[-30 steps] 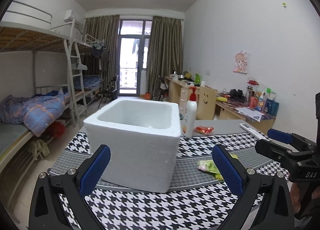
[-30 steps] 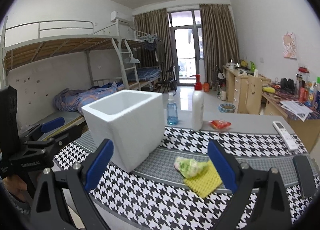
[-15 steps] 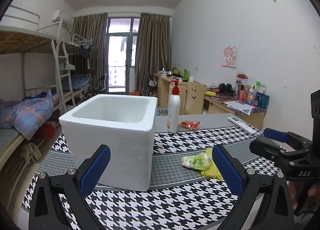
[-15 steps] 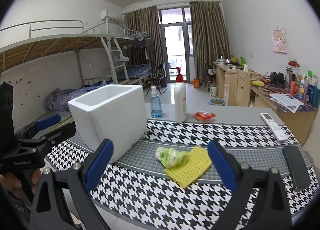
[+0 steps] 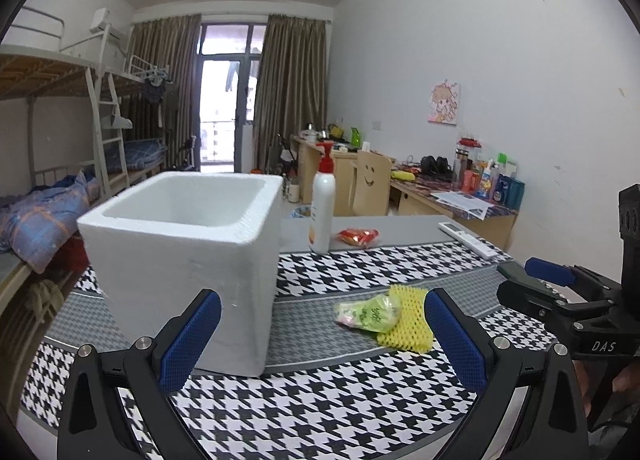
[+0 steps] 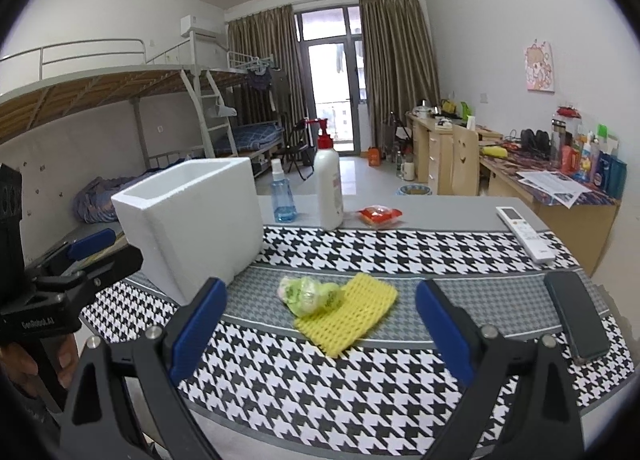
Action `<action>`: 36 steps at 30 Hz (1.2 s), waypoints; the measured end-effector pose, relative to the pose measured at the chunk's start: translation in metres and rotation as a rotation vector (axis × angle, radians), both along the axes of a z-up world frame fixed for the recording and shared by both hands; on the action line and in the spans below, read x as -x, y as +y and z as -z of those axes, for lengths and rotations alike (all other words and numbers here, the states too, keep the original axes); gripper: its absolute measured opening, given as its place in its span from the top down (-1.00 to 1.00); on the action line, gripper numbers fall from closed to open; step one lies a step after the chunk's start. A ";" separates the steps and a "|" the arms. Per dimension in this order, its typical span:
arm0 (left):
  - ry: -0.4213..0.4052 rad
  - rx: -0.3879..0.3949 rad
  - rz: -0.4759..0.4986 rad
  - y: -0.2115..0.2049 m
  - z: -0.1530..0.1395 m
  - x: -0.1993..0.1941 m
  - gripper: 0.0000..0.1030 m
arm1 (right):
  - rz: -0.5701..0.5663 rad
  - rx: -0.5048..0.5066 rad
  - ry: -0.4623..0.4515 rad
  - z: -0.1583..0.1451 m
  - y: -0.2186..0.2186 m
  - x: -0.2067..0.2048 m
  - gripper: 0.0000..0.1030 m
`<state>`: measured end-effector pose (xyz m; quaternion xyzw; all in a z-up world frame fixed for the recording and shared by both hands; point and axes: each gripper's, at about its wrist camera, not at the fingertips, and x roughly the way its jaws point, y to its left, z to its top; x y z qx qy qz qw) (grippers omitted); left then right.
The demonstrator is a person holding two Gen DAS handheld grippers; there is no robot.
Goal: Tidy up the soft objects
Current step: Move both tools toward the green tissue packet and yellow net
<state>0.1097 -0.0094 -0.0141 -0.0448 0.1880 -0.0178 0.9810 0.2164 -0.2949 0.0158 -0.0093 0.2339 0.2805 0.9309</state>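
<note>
Both the left gripper (image 5: 322, 334) and right gripper (image 6: 320, 318) gape wide and empty above the houndstooth tablecloth (image 6: 400, 252), where a crumpled green plastic bag (image 6: 308, 294) rests on a yellow foam mesh sleeve (image 6: 352, 314) beside the white styrofoam box (image 6: 192, 216).

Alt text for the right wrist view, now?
Open right gripper hovers over a checked table, aimed at a green bag lying partly on yellow foam net. A white foam box stands left.

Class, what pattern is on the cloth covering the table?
Black-and-white houndstooth cloth, crossed by finer grey bands; the right wrist view shows it best.
</note>
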 end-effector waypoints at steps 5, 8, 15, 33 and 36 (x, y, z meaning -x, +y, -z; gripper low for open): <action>0.033 0.000 0.035 -0.010 0.008 -0.012 -0.98 | 0.012 0.022 0.031 0.009 -0.005 -0.007 -0.88; 0.056 0.000 0.049 -0.015 0.014 -0.020 -0.98 | 0.019 0.029 0.045 0.014 -0.008 -0.011 -0.88; 0.098 -0.002 0.070 -0.027 0.022 -0.037 -0.98 | 0.023 0.038 0.080 0.023 -0.010 -0.023 -0.88; 0.200 -0.041 0.089 -0.043 0.043 -0.078 -0.98 | 0.046 0.077 0.169 0.047 -0.009 -0.060 -0.88; 0.209 -0.042 0.085 -0.043 0.045 -0.084 -0.98 | 0.048 0.074 0.179 0.048 -0.011 -0.064 -0.88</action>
